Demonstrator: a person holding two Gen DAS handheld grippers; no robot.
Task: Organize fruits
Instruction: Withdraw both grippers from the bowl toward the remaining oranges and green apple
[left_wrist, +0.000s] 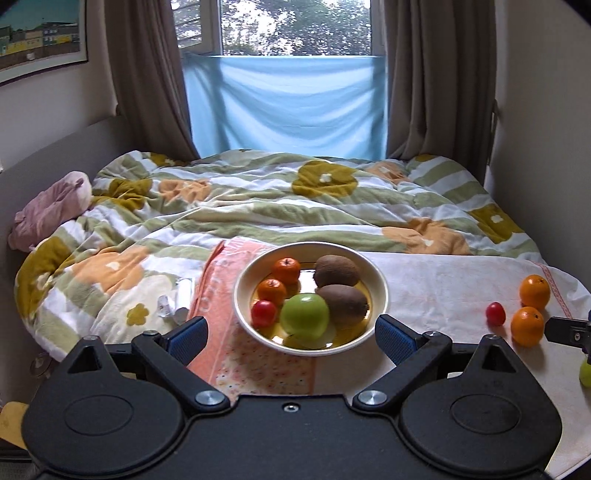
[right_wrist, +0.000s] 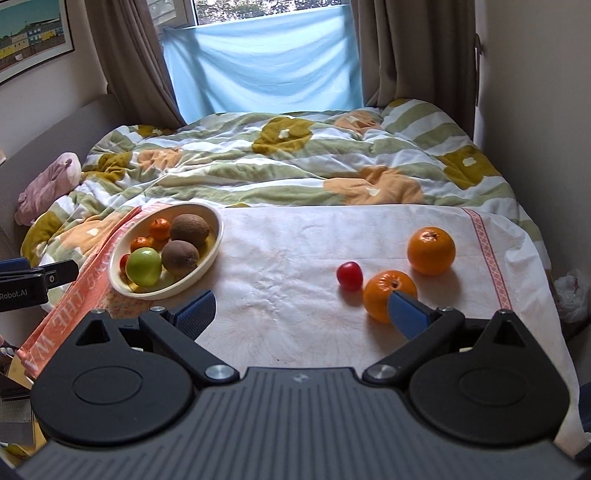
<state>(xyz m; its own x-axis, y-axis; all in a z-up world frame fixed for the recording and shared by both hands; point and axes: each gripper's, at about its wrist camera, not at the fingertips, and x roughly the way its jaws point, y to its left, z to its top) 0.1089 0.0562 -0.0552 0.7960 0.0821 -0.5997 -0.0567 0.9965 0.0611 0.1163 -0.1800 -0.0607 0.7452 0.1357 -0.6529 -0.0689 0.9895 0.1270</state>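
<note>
Two claws gape empty: left claw (left_wrist: 291, 334) before the fruit bowl (left_wrist: 380, 291), right claw (right_wrist: 301, 308) beside an orange (right_wrist: 380, 291).

Bowl (right_wrist: 216, 236) holds six fruits; two oranges (right_wrist: 431, 251), red fruit (right_wrist: 349, 275) loose on cloth.

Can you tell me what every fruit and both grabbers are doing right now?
left gripper: open, holding nothing
right gripper: open, holding nothing
bowl: upright, holding fruit
green apple: in the bowl
two kiwis: in the bowl
two big oranges: loose on the cloth
red fruit: loose on the cloth
</note>
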